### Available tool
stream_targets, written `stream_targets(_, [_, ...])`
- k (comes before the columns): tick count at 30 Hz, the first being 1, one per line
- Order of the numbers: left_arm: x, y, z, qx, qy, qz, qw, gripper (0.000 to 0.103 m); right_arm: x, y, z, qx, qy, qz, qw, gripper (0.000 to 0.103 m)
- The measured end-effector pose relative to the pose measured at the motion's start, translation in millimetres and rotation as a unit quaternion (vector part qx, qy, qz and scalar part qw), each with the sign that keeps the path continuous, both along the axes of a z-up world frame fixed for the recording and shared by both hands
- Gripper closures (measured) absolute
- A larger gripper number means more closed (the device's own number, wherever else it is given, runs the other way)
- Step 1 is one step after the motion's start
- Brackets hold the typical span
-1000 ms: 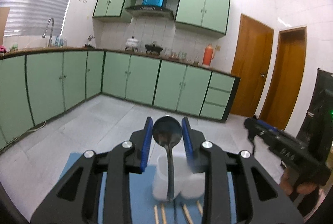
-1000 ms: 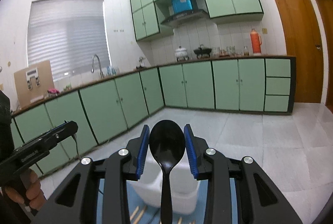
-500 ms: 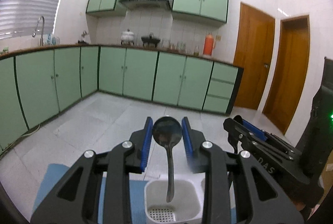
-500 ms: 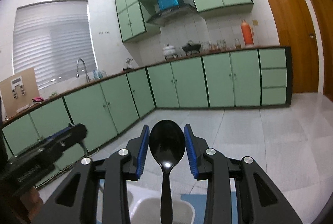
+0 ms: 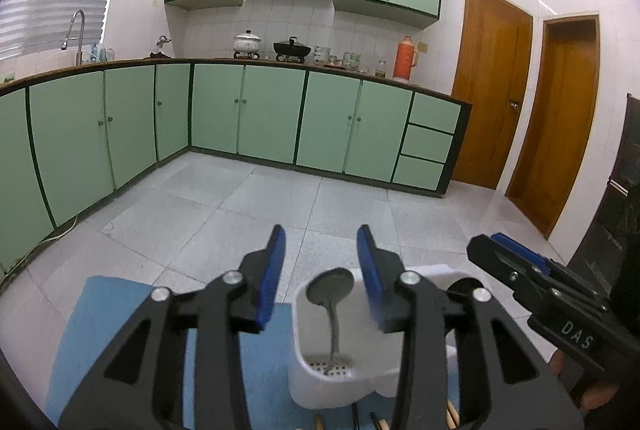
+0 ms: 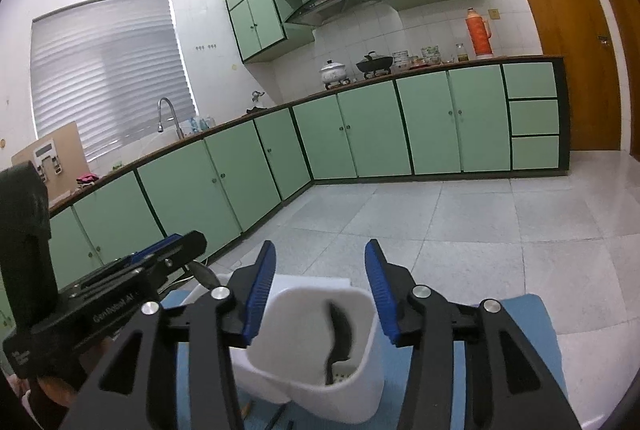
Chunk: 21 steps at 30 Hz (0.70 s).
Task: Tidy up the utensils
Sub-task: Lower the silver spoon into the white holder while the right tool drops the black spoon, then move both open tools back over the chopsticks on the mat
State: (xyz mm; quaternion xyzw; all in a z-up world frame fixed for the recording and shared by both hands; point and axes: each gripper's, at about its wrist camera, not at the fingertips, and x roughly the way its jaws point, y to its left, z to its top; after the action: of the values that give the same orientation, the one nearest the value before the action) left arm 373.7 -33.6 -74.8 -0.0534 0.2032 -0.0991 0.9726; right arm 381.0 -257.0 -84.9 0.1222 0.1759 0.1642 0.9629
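A white utensil holder (image 5: 340,362) with compartments stands on a blue mat (image 5: 100,330). A metal spoon (image 5: 332,294) stands in its left compartment, bowl up, below my open left gripper (image 5: 320,270). In the right wrist view the holder (image 6: 320,358) has a black spoon (image 6: 340,334) standing in its right compartment, below my open right gripper (image 6: 320,286). Both grippers are empty and just above the holder. Each gripper shows in the other's view, the right one (image 5: 532,286) and the left one (image 6: 132,278).
Wooden chopstick ends (image 5: 452,416) lie on the mat in front of the holder. Beyond the table edge are the grey tiled floor (image 5: 280,206), green cabinets (image 5: 260,118) and wooden doors (image 5: 492,90).
Both grippers opened and let go of their spoons. The metal spoon and the black spoon dropped into the holder's compartments. Both grippers moved forward over the holder.
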Motion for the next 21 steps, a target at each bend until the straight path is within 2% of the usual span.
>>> stream_targets(2, [-7.8,1.5,2.4,0.0,-0.003,0.0,1.0,0.058,-9.2,-4.9,1.6,0.009,0.001,-0.004,1.0,0.055])
stream_targets(4, [-20.2,4.9,4.6,0.002,-0.008,0.001,1.0,0.047,-20.4,-10.3,4.3,0.016,0.0,-0.012,1.0,0.042])
stream_targets(5, [-27.7,6.4,5.7,0.001,-0.01,0.0,1.0,0.043,-27.6,-12.8,6.2,0.016,-0.002,-0.018,1.0,0.038])
stream_targets(6, [-35.6,8.7,6.5,0.001,-0.01,0.001,1.0,0.034,-35.7,-16.1,8.4,0.014,-0.002,-0.024,1.0,0.031])
stream_targets(7, [-44.0,11.1,6.6,0.001,-0.011,0.002,0.9999,0.026,-42.1,-18.1,9.5,0.013,-0.003,-0.028,1.0,0.017])
stream_targets(9, [-66.0,18.9,5.4,-0.004,-0.011,0.007,0.9999,0.018,-63.6,-24.8,9.7,0.011,-0.005,-0.048,0.999,0.006])
stream_targets(13, [-100.1,28.4,-1.3,-0.008,0.003,0.009,0.9999,0.013,-97.1,-32.5,6.0,-0.005,0.009,-0.054,0.998,0.006])
stream_targets(16, [-124.9,32.5,-6.7,-0.003,0.017,0.014,0.9998,0.013,-120.9,-38.8,0.3,0.002,0.027,-0.054,0.998,0.006])
stream_targets(21, [-163.2,34.1,-24.2,0.03,0.048,0.014,0.9983,0.012,-159.3,-42.0,-14.5,-0.007,0.057,-0.058,0.997,0.006])
